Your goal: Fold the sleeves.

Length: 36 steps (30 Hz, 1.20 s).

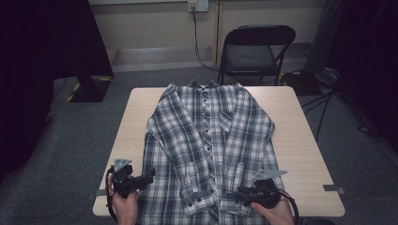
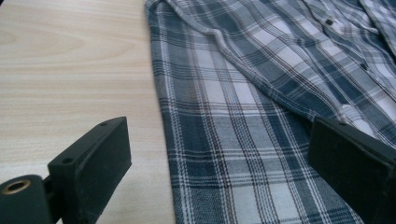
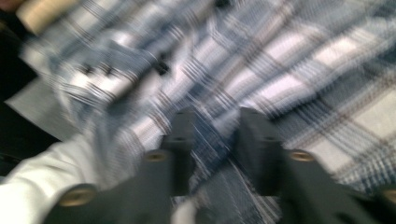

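A plaid shirt [image 1: 209, 140] lies flat on the wooden table [image 1: 300, 145].

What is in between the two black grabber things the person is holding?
The bottom part of the plaid shirt lies between the left gripper and the right gripper, with both folded sleeve cuffs. The high view shows it.

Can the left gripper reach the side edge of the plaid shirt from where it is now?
Probably yes. The left gripper is open, and the shirt's edge lies flat on the table just ahead between its jaws, with nothing in the way.
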Available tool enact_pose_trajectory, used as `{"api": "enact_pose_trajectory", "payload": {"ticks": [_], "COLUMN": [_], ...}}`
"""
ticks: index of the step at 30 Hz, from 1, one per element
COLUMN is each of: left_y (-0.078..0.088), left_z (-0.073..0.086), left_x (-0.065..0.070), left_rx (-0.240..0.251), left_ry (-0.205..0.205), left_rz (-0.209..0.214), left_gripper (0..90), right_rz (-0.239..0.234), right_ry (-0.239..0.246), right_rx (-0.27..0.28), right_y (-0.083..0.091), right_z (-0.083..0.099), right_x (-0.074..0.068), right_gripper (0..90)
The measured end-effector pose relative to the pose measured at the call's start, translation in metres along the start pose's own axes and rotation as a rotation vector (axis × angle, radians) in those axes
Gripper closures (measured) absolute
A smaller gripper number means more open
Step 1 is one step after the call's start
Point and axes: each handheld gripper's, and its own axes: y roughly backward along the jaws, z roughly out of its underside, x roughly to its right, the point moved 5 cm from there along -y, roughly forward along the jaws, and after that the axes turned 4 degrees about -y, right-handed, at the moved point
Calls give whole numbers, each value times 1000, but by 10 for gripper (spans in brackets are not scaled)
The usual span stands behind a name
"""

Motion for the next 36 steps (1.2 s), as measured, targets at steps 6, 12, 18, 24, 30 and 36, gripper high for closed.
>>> {"api": "enact_pose_trajectory", "payload": {"ticks": [6, 12, 18, 24, 30, 36], "left_y": [2, 1, -5, -4, -4, -4], "left_z": [-1, -2, -2, -2, -3, -3], "left_x": [8, 17, 23, 13, 4, -4], "left_rx": [2, -16, -27, -26, -19, -21], "left_ry": [-34, -65, -101, -88, -54, -30], "left_rz": [-1, 3, 6, -16, -31, -43], "left_gripper": [53, 53, 53, 53, 53, 53], "right_rz": [21, 84, 180, 363, 507, 584], "right_ry": [10, -18, -66, -161, -249, -376], "right_rx": [115, 153, 235, 357, 415, 440], "right_y": [20, 29, 47, 81, 115, 140], "right_z": [-15, -18, -29, -35, -23, -3], "right_x": [-1, 13, 39, 87, 135, 175], "right_gripper": [320, 162, 110, 87, 79, 78]}}
